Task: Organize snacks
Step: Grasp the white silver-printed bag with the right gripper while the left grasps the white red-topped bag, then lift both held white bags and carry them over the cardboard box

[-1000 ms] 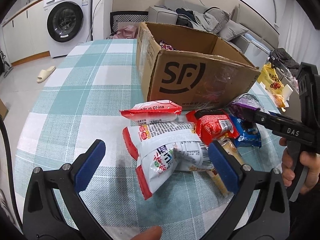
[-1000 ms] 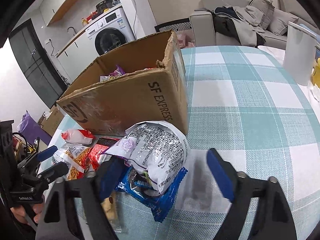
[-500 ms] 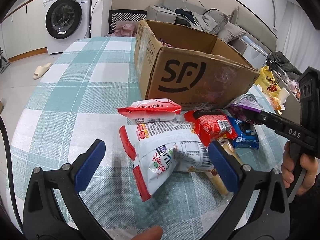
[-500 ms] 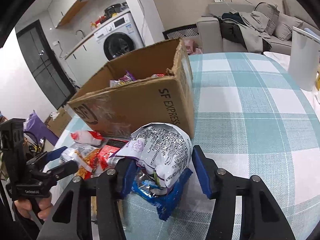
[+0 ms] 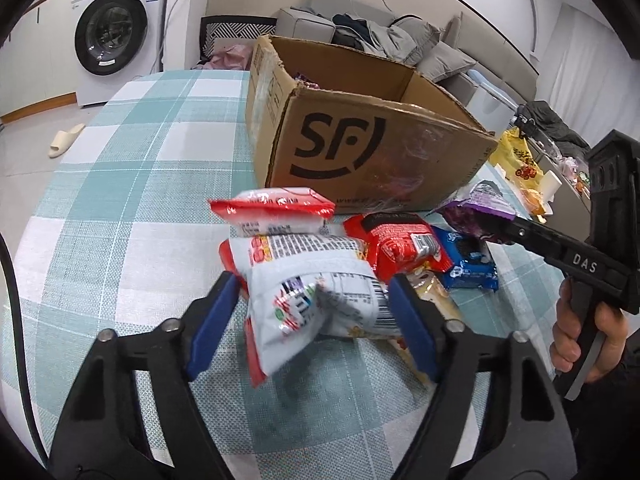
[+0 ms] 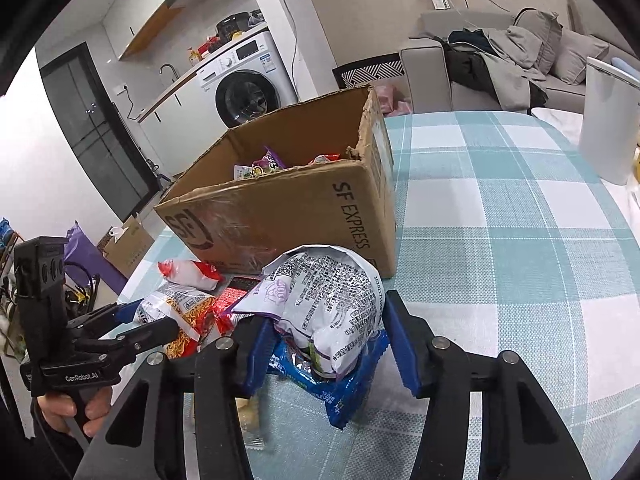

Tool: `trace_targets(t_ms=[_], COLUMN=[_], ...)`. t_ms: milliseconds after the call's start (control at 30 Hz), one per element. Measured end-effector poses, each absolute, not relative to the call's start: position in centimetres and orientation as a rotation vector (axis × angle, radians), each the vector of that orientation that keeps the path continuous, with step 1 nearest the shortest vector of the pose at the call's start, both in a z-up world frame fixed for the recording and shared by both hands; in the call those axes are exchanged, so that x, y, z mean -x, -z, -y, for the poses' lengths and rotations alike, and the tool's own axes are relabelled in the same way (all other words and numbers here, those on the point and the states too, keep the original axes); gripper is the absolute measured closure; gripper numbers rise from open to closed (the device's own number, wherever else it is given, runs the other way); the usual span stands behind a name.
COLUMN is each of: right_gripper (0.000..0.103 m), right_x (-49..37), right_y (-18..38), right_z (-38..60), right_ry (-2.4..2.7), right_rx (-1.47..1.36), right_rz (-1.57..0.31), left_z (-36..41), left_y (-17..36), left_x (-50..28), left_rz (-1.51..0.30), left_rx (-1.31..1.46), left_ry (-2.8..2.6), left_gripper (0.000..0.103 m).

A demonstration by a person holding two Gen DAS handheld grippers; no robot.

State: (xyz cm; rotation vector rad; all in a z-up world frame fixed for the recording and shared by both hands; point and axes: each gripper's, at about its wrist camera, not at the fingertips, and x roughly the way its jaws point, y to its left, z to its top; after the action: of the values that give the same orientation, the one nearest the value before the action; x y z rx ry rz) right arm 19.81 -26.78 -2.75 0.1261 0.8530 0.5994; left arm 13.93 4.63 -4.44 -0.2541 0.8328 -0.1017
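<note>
An open SF cardboard box with a few snacks inside stands on the checked table; it also shows in the right wrist view. My left gripper is shut on a white-and-red snack bag, lifted slightly off the table. My right gripper is shut on a white-and-purple snack bag, which appears purple in the left wrist view. A small red-and-white packet, a red packet and a blue packet lie in front of the box.
The teal checked tablecloth stretches left of the box. A white container stands at the table's far right edge. A yellow bag lies beyond the box. A washing machine and a sofa stand in the room.
Both grippers closed from open onto their bags. The left one now holds the white-and-red bag slightly raised; the right one clamps the white-and-purple bag.
</note>
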Motion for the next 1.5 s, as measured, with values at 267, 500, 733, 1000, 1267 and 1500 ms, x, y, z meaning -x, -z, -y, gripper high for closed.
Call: trace_targets(t_ms=[267, 500, 733, 1000, 1267, 1500], right_gripper=[0.050, 0.050, 0.050, 0.050, 0.050, 0.050], right_x=[-19.6, -19.4, -19.4, -19.1, -18.7, -18.0], right_y=[2.4, 2.3, 2.1, 1.6, 0.9, -0.2], right_z=[26.9, 27.0, 27.0, 27.0, 27.1, 26.9], right_ry=[-0.605, -0.609, -0.630, -0.641, -0.671, -0.696], right_rx=[-0.132, -0.137, -0.158, -0.153, -0.159, -0.160], right_rz=[-0.846, -0.842, -0.836, -0.823, -0.797, -0.768], left_z=[-4.7, -4.9, -5.0, -5.1, -4.9, -4.9], left_y=[4.2, 3.9, 3.3, 2.6, 2.1, 1.0], left_x=[-13.2, -12.9, -12.6, -12.1, -11.9, -11.3], left_rz=[-0.811, -0.798, -0.779, -0.757, -0.747, -0.720], left_rx=[0.245, 0.249, 0.257, 0.258, 0.258, 0.262], left_ry=[0.121, 0.132, 0.147, 0.161, 0.171, 0.178], left_gripper=[0.049, 0.053, 0.053, 0.053, 0.053, 0.053])
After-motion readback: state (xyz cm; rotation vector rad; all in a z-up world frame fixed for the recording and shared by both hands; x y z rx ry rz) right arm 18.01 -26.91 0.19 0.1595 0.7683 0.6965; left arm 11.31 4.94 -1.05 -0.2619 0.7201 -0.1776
